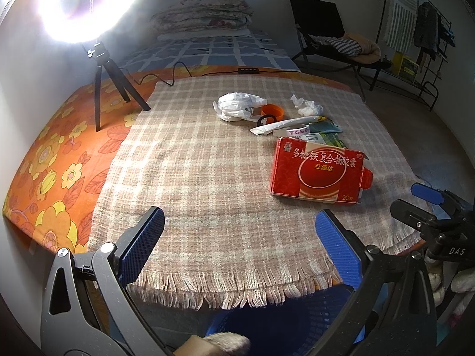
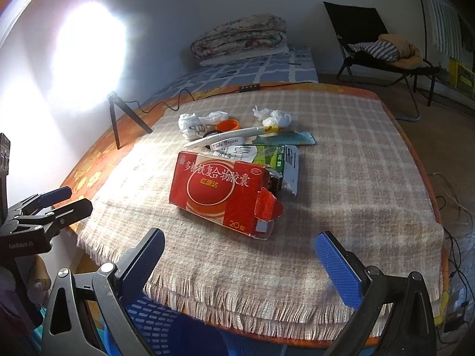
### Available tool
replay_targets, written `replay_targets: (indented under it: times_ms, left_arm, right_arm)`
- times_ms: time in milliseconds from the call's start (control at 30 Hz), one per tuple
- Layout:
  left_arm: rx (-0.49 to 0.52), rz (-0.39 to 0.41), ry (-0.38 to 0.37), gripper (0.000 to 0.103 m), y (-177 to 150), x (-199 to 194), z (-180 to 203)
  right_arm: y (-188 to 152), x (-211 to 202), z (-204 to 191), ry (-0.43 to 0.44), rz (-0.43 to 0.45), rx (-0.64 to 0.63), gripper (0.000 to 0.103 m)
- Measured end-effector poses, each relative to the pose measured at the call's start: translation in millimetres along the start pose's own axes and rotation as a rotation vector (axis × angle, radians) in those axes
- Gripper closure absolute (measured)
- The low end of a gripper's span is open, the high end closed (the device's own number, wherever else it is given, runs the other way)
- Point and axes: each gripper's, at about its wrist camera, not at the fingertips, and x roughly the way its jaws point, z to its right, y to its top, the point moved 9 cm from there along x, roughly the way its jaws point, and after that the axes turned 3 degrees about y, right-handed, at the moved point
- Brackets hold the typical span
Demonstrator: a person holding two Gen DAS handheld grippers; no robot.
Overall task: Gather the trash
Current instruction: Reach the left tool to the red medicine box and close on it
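In the left wrist view we see our left gripper (image 1: 239, 237) at the bottom of the frame, its blue, fine-ribbed pads spread wide apart and holding nothing. Between them lies the fringed edge of a woven plaid blanket (image 1: 207, 163), beige and soft-looking, spread over an orange flowered cover (image 1: 53, 160). The trash sits right of centre: a glossy red cardboard box (image 1: 317, 172) with one end flap open, and beyond it a white crumpled plastic bag (image 1: 237, 105), an orange round cap (image 1: 272, 110), a crumpled tissue (image 1: 305, 105) and a long white paper tube (image 1: 285, 124). A black tripod (image 1: 109, 83) stands at upper left under a glaring lamp. At the bottom, below the fringe, we see a blue perforated basket (image 1: 314, 320). Our right gripper (image 1: 430, 204) shows at the right edge, blue pads parted.

In the right wrist view our right gripper (image 2: 239, 264) fills the bottom, pads likewise wide apart and empty. The red box (image 2: 219, 190) lies at centre, just beyond the pads. Here we see what the other view half hides: flattened green and white packaging (image 2: 279, 157) tucked behind the box, and a teal sachet (image 2: 294, 138). The blue basket (image 2: 154, 323) appears at lower left, the left gripper (image 2: 63, 198) at the left edge.
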Motion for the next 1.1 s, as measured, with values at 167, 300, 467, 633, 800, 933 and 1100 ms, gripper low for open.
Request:
replay_targets:
  times_ms: [167,300,467,633,800,933,1100]
  left_arm:
    - [-0.012,-0.003,-0.019,0.0,7.1,4.1,-4.7]
    - [-0.018,-0.008,-0.016,0.0,16.0,8.8,-3.9]
    - [-0.034,-0.012,-0.017,0.0,31.8,19.9,-7.1]
    - [-0.068,-0.021,-0.033,0.0,45.9,28.8,-10.4]
    - [-0.078,-0.01,-0.031,0.001,55.3,30.5,-14.4]
    - [-0.066,0.005,-0.014,0.001,58.1,29.4,-17.4]
    - [-0.076,-0.006,-0.01,0.002,56.7,32.6,-22.4]
  right_arm:
    - [3.6,2.4,9.0,0.026,-0.023,0.021,0.001]
    - [9.8,8.2,12.7,0.052,-0.052,0.011,0.002]
    - [28.4,17.4,14.7,0.098,-0.045,0.011,0.003]
    - [49.6,35.8,10.6,0.172,-0.06,-0.014,0.01]
    - [63.0,61.3,13.8,0.212,-0.099,-0.013,0.018]
    - [66.1,77.8,12.5,0.239,-0.122,-0.029,0.018]
    - [57.1,93.7,5.2,0.262,-0.188,-0.058,0.031]
